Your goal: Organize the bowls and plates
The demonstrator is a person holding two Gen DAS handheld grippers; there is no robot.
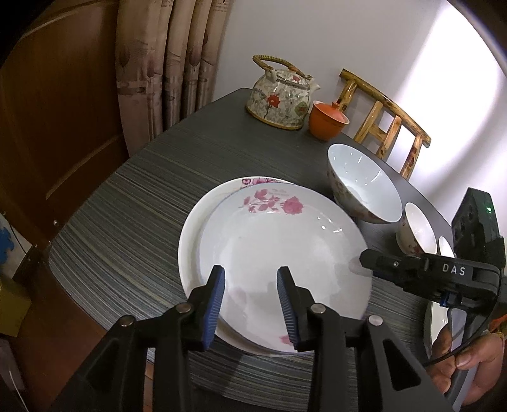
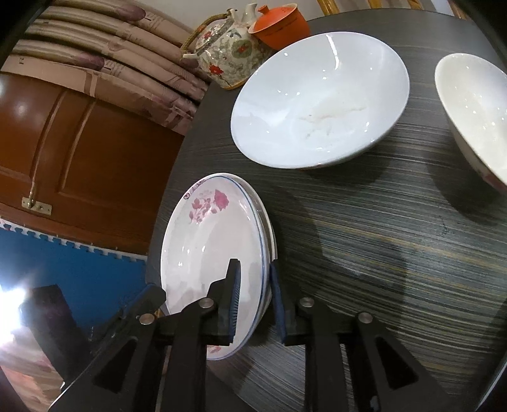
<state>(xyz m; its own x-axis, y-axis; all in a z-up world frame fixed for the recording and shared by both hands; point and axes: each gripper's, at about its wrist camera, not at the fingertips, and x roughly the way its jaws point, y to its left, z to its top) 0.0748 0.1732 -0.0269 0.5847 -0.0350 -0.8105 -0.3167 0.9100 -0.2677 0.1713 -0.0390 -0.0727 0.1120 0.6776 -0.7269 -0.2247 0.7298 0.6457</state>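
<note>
Two white plates with pink flowers lie stacked on the dark striped table (image 1: 126, 206). The top plate (image 1: 279, 247) sits a little off-centre on the lower plate (image 1: 193, 228). My left gripper (image 1: 252, 282) hovers open over the near part of the top plate, with nothing between its blue pads. My right gripper (image 2: 253, 285) straddles the right rim of the plate stack (image 2: 206, 253). One pad is over the plate's inside and the other is outside the rim, with a gap showing. A large white bowl (image 1: 364, 180) (image 2: 317, 101) and a smaller bowl (image 1: 418, 231) (image 2: 475, 111) stand behind the plates.
A floral teapot (image 1: 279, 98) (image 2: 228, 47) and an orange lidded cup (image 1: 326, 120) (image 2: 282, 22) stand at the table's far edge. A wooden chair (image 1: 386, 117) is behind them. A person's hand (image 1: 469, 358) holds the right gripper's handle. A curtain and a brown door are to the left.
</note>
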